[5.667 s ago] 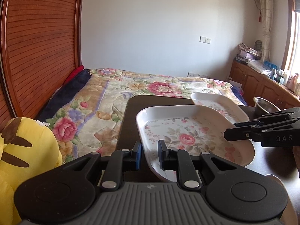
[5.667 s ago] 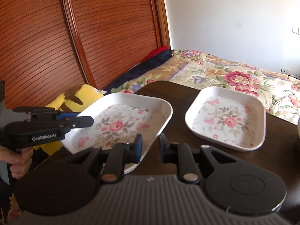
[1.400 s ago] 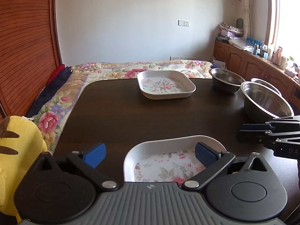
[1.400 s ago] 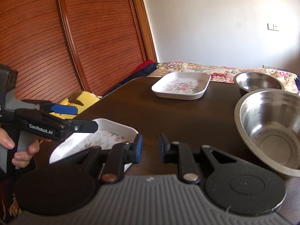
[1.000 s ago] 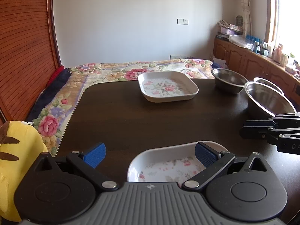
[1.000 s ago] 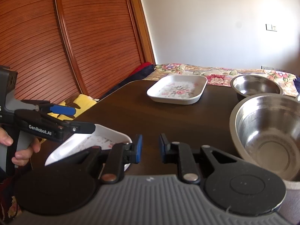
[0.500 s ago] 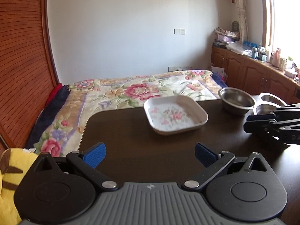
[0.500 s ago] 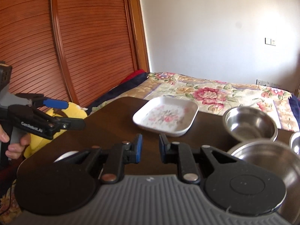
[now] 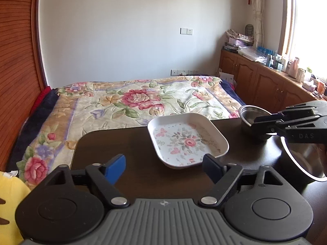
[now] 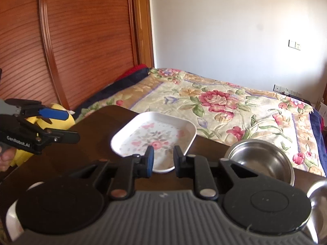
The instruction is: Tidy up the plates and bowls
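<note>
A white floral plate [image 9: 188, 140] [image 10: 155, 136] lies near the far edge of the dark table [image 9: 114, 143]. My left gripper [image 9: 163, 168] [image 10: 72, 125] is open and empty, just short of the plate's near rim. My right gripper [image 10: 162, 160] [image 9: 257, 122] is shut with a narrow gap and nothing in it, pointing at the same plate's near right side. A small steel bowl [image 9: 251, 114] [image 10: 259, 161] stands right of the plate. A large steel bowl [image 9: 304, 159] [image 10: 318, 204] stands nearer. A second plate's white rim [image 10: 33, 184] peeks out under my right gripper.
A bed with a floral cover [image 9: 132, 100] runs along the table's far edge. A yellow plush toy [image 9: 10, 200] [image 10: 61, 120] sits off the table's left side, in front of a slatted wooden door [image 10: 81, 40]. Wooden cabinets [image 9: 265, 77] line the right wall.
Both grippers have moved forward to the far plate, which now looks larger. The near plate that the left gripper let go of has dropped out of the left wrist view.
</note>
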A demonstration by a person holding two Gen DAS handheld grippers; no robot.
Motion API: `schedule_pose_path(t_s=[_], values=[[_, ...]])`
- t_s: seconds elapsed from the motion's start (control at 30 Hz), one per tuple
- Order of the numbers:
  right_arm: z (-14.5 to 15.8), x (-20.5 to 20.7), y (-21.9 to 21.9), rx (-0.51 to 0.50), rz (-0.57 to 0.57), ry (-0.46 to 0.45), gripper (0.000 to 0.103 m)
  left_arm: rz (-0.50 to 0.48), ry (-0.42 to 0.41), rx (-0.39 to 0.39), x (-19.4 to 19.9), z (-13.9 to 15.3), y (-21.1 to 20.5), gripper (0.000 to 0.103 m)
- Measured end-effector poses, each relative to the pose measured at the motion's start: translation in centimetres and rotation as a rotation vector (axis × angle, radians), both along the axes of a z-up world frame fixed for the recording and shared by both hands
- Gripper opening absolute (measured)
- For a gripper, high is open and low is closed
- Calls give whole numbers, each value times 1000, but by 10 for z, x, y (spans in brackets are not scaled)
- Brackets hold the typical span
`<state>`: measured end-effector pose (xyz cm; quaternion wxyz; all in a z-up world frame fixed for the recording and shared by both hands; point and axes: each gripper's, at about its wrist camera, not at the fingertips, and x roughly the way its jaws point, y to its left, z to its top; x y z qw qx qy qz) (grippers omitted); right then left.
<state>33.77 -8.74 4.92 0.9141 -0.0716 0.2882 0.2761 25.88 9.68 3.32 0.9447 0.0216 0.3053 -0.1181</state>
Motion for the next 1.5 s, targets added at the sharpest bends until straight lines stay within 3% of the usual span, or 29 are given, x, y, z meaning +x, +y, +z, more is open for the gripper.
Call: schedule_pose_path(t_s=[0.33,0.4,0.47,0.93,1.27,1.5], values=[[-12,48,19,-116,43,70,24,-8,42,10,48,-16,-1,63],[-14,60,20,-122,44,95,39,-2,53,5,57,-20,-1,61],[-16,69,21,-125,39,110,44,-1,62,1,63,-23,0,59],[-38,99,24,-170,24,229,43,11,133,-15,95,-49,3,38],[-39,107,30,-226,51,250,29,9,162,-31,103,-57,-1,27],[-41,115,31,-252,72,280,28,6,165,-34,104,-58,-3,21]])
